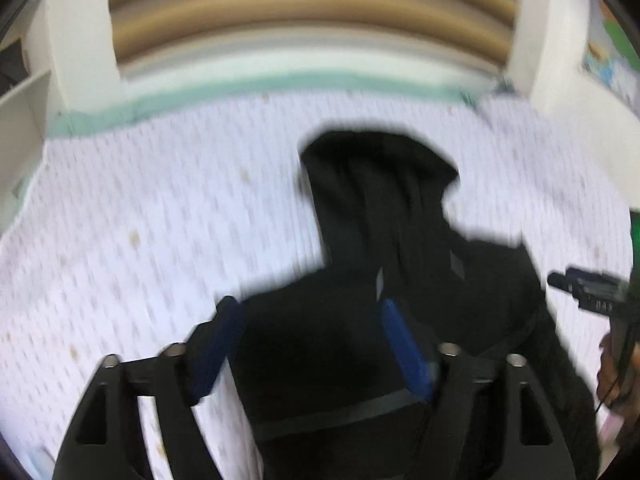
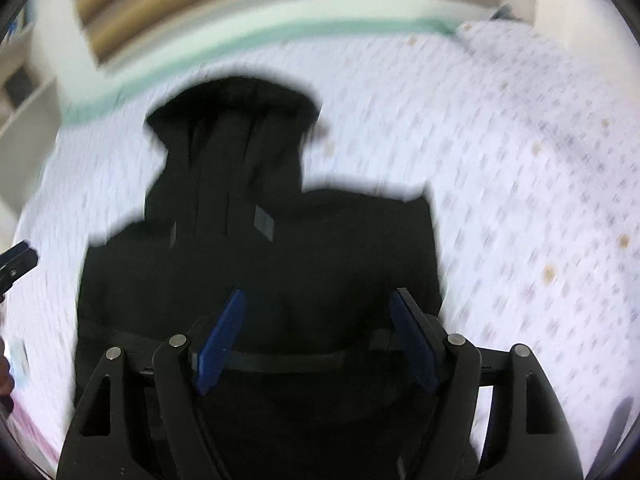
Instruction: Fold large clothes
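One black hooded jacket [image 1: 400,320] on one patterned sheet [image 1: 160,208]; two grippers, left [image 1: 310,344] and right [image 2: 320,340], jaws wide.

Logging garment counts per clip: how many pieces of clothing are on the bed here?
1: a black hooded jacket lies flat on the patterned bedsheet, hood toward the headboard, under both open grippers. Nothing else shows, though its near end is hidden.

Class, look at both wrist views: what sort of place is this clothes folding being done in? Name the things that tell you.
Most likely a bedroom. A black hooded garment lies flat on a patterned white sheet with a green-edged mattress rim, and a slatted wooden headboard between white posts stands behind it.
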The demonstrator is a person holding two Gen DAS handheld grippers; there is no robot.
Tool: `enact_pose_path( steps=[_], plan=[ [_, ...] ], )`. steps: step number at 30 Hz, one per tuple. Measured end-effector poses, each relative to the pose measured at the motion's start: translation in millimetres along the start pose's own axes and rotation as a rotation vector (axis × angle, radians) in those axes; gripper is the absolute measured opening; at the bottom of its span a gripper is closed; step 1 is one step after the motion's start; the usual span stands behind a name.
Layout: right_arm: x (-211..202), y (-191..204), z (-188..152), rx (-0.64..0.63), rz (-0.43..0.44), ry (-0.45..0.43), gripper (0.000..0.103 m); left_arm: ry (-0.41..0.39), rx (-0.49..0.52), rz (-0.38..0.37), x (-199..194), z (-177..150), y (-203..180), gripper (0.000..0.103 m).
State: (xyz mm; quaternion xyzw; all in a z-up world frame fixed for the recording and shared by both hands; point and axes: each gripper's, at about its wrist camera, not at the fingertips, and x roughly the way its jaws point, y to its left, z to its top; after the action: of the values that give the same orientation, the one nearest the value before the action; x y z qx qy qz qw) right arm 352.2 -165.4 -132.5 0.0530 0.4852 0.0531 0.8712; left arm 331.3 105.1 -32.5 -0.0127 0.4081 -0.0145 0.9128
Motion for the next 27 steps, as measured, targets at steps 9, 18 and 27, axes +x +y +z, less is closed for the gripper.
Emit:
enact_pose_path(
  steps=[9,18,27],
  plan=[
    [71.3,-1.5,133.4,0.082,0.052,0.015,0.078,0.035,-0.041,-0.010,123.2,106.7,6.4,0.080],
    [217.5,-11.5,169.9,0.200,0.151,0.154,0.078,0.169,-0.078,-0.007,270.9,116.9,5.4,0.078],
    [189.3,-14.3,179.7,0.065,0.112,0.041,0.010,0.137,-0.303,-0.196,229.5,110.4,67.4,0.016]
  ],
)
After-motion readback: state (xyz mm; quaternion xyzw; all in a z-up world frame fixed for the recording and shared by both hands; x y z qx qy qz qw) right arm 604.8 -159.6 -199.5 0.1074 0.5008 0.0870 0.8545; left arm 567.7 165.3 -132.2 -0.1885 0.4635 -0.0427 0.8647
